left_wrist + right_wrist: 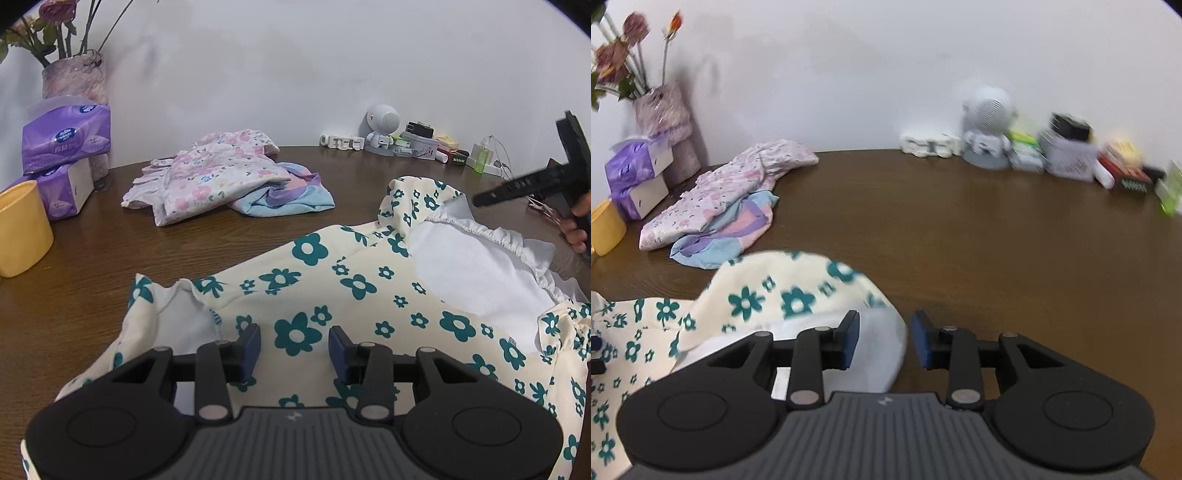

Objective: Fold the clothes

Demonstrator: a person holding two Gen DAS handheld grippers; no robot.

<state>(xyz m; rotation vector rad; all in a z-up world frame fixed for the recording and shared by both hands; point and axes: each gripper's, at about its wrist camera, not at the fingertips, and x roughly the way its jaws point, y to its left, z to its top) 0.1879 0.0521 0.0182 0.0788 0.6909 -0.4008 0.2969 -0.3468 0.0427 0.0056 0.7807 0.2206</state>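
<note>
Three garments: one green-flowered top (351, 288) lies beneath both unclenched grippers, left (294, 349) and right (882, 339), two crumpled ones (221, 173) far beyond their fingertips.

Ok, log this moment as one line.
task: fold clothes | left tongs: open over floral garment | right tongs: open at its edge | pink garment pile: untouched

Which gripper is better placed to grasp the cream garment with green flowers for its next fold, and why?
Probably the left. The left gripper hangs open directly over the cream floral garment, fabric showing between its pads. The right gripper is open at the garment's far edge, half over bare table.
</note>
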